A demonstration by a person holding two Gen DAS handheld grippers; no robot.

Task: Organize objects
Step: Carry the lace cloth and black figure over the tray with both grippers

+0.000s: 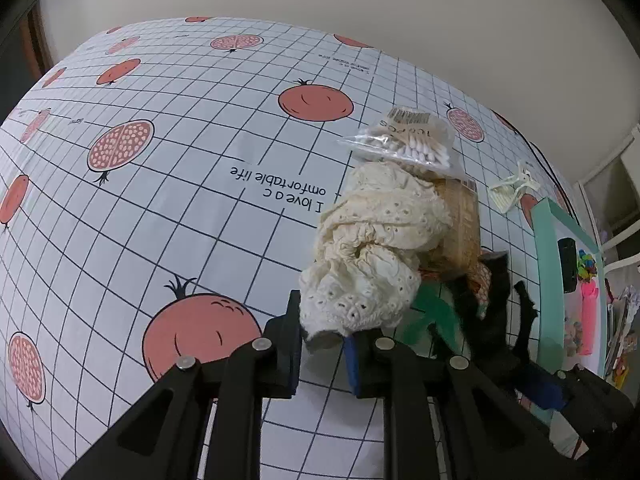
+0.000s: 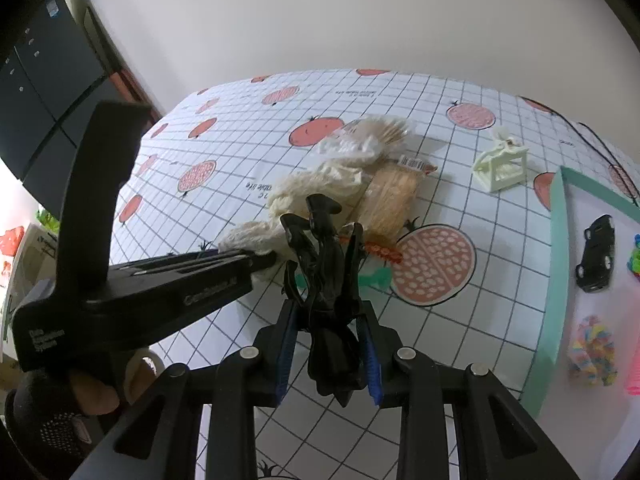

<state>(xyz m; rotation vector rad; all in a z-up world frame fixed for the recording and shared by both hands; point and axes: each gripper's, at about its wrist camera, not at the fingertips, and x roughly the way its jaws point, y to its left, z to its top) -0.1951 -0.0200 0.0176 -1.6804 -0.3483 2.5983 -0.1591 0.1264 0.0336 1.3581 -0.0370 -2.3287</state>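
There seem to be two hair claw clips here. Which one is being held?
The black claw clip, pinched in the right gripper. The pale cream claw clip lies untouched on the tablecloth farther back.

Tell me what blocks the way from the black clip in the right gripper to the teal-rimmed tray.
Nothing visible does. The black clip sits clamped in the right gripper; only bare tablecloth lies between it and the tray.

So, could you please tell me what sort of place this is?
Probably a home: a table under a pomegranate-print tablecloth, household bits like cotton swabs and a hair claw, beside a dark cabinet.
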